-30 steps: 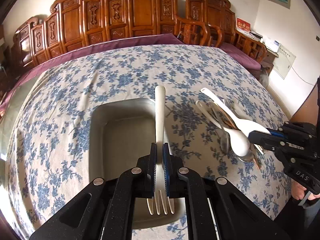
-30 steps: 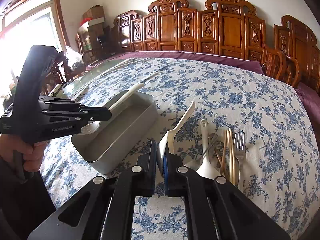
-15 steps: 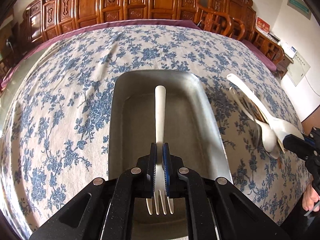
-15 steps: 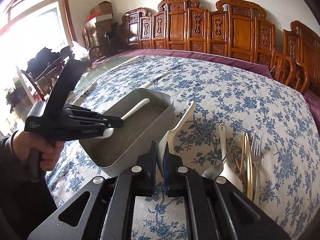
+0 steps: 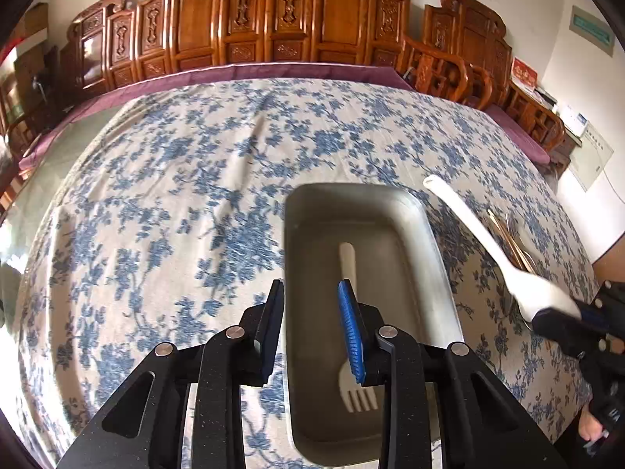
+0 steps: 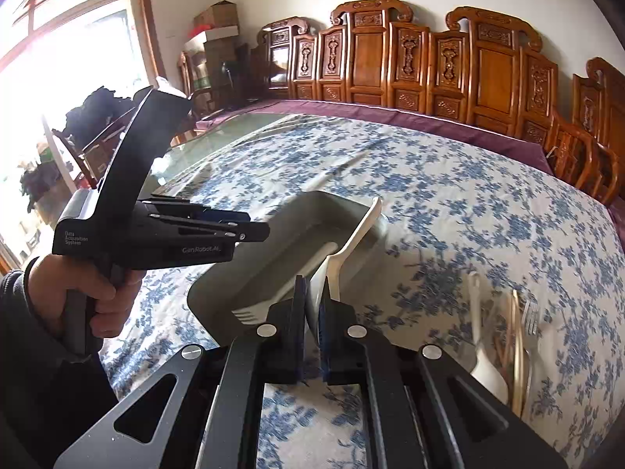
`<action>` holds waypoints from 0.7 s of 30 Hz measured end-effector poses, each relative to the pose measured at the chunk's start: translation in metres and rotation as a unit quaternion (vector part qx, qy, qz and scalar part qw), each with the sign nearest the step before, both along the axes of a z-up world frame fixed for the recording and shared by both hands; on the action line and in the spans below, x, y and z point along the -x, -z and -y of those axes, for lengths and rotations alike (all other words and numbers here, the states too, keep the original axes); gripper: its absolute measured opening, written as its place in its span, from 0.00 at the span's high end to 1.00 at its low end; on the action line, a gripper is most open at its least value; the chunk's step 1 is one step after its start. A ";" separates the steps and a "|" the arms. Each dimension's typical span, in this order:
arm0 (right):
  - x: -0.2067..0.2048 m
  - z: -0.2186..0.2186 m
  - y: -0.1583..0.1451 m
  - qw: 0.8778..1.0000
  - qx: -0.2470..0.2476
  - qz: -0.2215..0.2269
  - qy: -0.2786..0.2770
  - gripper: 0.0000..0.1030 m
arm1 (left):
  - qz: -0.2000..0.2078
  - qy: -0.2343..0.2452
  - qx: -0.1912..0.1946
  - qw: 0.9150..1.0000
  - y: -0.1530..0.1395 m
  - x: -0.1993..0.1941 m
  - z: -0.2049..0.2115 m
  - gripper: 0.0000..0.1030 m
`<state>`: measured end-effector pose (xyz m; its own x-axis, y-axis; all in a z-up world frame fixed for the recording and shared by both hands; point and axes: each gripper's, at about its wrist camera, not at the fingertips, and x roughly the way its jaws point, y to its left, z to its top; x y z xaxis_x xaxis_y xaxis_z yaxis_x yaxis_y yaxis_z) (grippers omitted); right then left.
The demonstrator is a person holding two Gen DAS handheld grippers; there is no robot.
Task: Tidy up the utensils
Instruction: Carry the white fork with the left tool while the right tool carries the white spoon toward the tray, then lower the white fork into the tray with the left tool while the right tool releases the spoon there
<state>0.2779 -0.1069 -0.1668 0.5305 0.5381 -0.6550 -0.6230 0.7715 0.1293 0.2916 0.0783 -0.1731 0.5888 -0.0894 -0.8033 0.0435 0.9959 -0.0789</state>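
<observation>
A white plastic fork (image 5: pixel 347 264) lies on the floor of the grey metal tray (image 5: pixel 351 189), tines toward me. My left gripper (image 5: pixel 311 293) hangs over the tray's left wall. Its jaws are opening, with nothing between them, and the fork shows just behind the blue pad (image 5: pixel 351 328). My right gripper (image 6: pixel 312 293) is shut on the bowl of a white spoon (image 6: pixel 363 230), whose handle sticks out over the tray's (image 6: pixel 312 211) near corner. The fork (image 6: pixel 287 291) is in this view too. In the left wrist view the right gripper (image 5: pixel 562 322) carries the spoon (image 5: pixel 484 238) just right of the tray.
Right of the tray lies a pile of utensils (image 6: pixel 515 332): another white spoon, chopsticks and a metal fork. A blue-flowered cloth (image 5: pixel 175 215) covers the table. Carved wooden chairs (image 5: pixel 293 19) line the far edge. A hand (image 6: pixel 86 293) holds the left gripper's grip.
The left gripper's jaws have opened and let go of the fork, which now lies in the tray. The right gripper has carried the spoon closer to the tray.
</observation>
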 end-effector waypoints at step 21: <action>-0.023 -0.052 0.044 0.998 0.001 -0.056 -0.021 0.75 | 0.021 -0.027 0.000 0.999 -0.017 -0.001 -0.027 0.70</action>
